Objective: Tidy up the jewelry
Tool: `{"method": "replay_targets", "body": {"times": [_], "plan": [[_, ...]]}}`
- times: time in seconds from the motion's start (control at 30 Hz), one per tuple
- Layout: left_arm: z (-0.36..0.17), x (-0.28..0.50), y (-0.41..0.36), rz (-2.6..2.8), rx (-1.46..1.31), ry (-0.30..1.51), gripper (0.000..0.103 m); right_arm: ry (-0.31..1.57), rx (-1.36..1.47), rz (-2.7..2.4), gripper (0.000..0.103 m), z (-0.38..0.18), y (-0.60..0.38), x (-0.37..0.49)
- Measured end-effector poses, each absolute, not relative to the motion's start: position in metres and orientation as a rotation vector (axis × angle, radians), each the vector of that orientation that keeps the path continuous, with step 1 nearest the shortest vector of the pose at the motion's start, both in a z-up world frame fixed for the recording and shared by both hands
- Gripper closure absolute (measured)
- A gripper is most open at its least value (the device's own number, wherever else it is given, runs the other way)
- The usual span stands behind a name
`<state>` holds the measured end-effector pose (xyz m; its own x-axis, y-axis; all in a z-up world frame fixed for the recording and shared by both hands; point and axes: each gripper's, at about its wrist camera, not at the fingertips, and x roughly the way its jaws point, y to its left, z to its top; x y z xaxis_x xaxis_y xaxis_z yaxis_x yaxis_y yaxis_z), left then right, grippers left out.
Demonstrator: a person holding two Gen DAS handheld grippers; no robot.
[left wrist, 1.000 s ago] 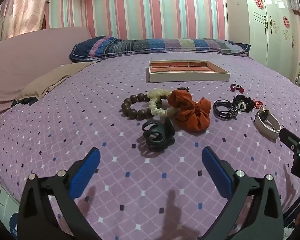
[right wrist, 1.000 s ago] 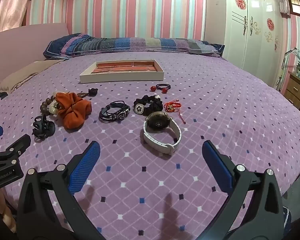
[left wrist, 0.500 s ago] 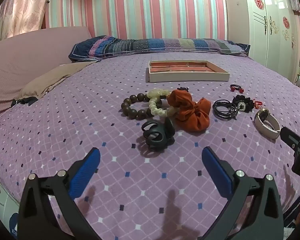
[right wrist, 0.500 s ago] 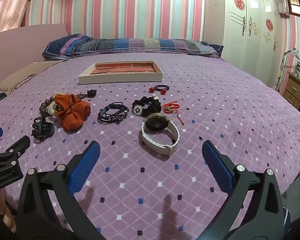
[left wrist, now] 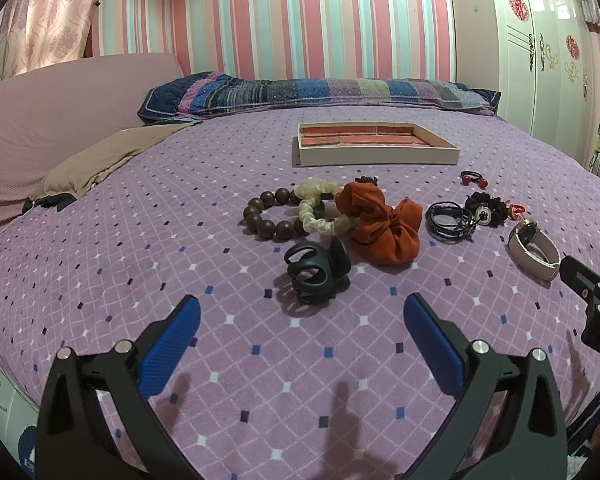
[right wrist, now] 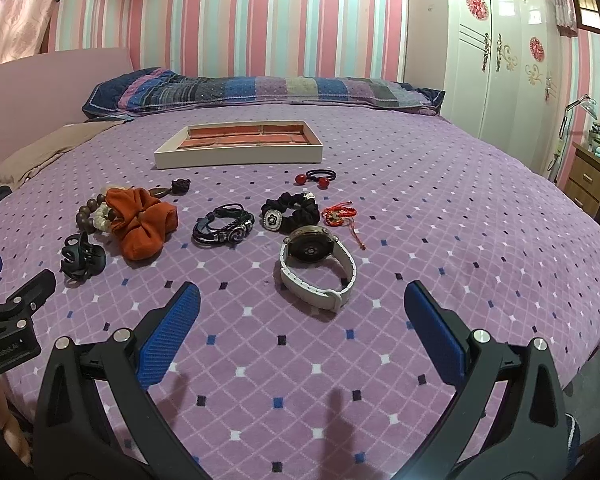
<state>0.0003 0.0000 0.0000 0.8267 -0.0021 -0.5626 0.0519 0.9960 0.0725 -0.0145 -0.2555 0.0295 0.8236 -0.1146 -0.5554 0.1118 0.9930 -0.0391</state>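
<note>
Bedspread (right wrist: 420, 200): both grippers (left wrist: 302, 320) (right wrist: 302, 308) gape; only right view shows desk (right wrist: 592, 176).

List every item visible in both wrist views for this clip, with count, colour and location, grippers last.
Shallow divided tray: one, cream rim, red-brown lining, far centre of bed.
Black plastic claw clip: one, nearest left gripper.
Dark wooden bead bracelet: one, brown, behind clip.
Cream ruffled scrunchie: one, overlapping the beads.
Rust-orange fabric scrunchie: one, beside the beads.
Black leather cord bracelet: one, centre.
Black scrunchie with flower charm: one, behind watch.
Red string bracelet: one, right of it.
Black hair tie with red balls: one, near tray.
White-strap wristwatch: one, before right gripper.
Purple diamond-pattern bedspread: one.
Striped pillow: one, headboard end.
Left gripper: open.
Right gripper: open.
</note>
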Motion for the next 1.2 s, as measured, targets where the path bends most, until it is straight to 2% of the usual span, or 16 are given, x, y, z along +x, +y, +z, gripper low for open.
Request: {"method": "replay_targets", "body": {"times": [1.2], "plan": [[0.0046,0.0042,-0.0004,-0.031,0.083,0.595,0.004,0.597,-0.007,-0.123,0.004,0.0251,-0.2545,-0.0113]]}}
